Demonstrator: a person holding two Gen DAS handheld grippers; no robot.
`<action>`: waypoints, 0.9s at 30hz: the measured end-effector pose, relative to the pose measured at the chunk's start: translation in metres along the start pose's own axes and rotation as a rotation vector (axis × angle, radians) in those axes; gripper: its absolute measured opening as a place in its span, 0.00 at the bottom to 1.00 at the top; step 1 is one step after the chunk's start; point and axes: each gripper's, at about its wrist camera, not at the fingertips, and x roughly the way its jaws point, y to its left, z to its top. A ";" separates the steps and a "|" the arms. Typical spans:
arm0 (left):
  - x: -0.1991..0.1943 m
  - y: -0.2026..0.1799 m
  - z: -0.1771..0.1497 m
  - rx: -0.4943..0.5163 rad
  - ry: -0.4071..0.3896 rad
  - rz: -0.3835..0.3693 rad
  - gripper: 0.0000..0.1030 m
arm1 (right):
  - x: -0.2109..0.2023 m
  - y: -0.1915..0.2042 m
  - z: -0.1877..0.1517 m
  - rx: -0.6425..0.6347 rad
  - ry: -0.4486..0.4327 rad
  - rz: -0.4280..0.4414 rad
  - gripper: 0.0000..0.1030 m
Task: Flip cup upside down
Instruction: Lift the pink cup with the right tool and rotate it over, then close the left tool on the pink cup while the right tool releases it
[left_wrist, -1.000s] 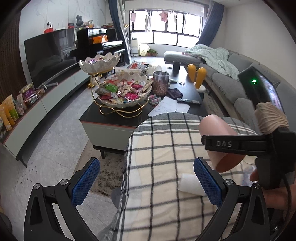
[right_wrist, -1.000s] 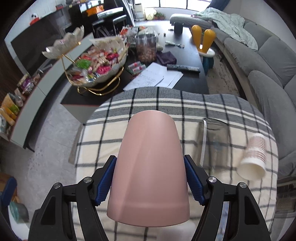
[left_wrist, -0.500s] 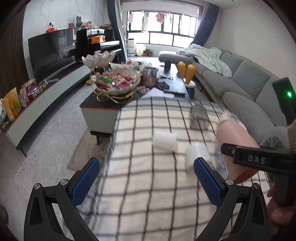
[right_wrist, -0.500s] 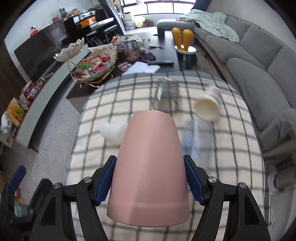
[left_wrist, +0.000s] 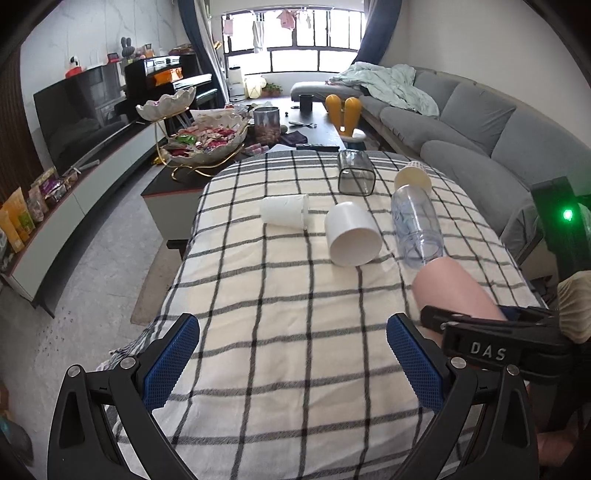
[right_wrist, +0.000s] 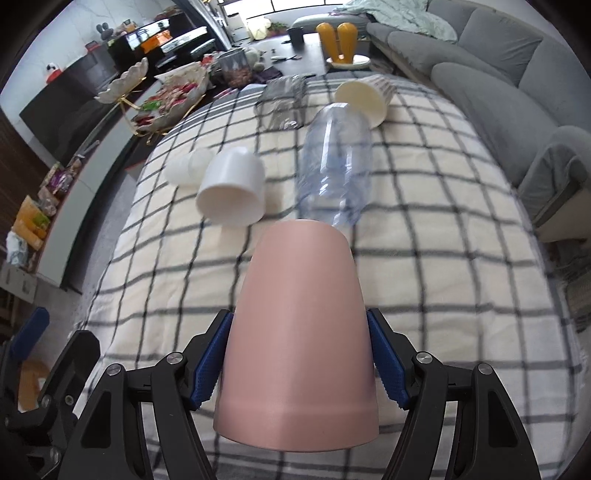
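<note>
Checked tablecloth (left_wrist: 280, 295) bears toppled cups; right gripper (right_wrist: 300, 363) clamps pink cup (right_wrist: 299, 332)

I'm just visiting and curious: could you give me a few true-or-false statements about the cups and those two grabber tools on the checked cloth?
1. The right tool grips the pink cup. True.
2. The left tool holds a white cup. False: it is open and holds nothing.
3. The white cup lies on its side. True.
4. The clear plastic bottle stands upright. False: it lies on the checked cloth.

Both wrist views face forward over the checked tablecloth (left_wrist: 280, 295) (right_wrist: 424, 258).
</note>
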 end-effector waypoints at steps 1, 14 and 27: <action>-0.001 0.004 -0.002 -0.004 0.001 0.010 1.00 | 0.003 0.004 -0.001 -0.002 0.001 0.015 0.69; 0.010 0.047 -0.013 -0.102 0.028 0.096 1.00 | 0.038 0.038 -0.002 0.004 0.004 0.016 0.69; 0.001 0.043 -0.008 -0.090 0.020 0.081 1.00 | 0.022 0.036 -0.002 -0.002 -0.026 0.016 0.78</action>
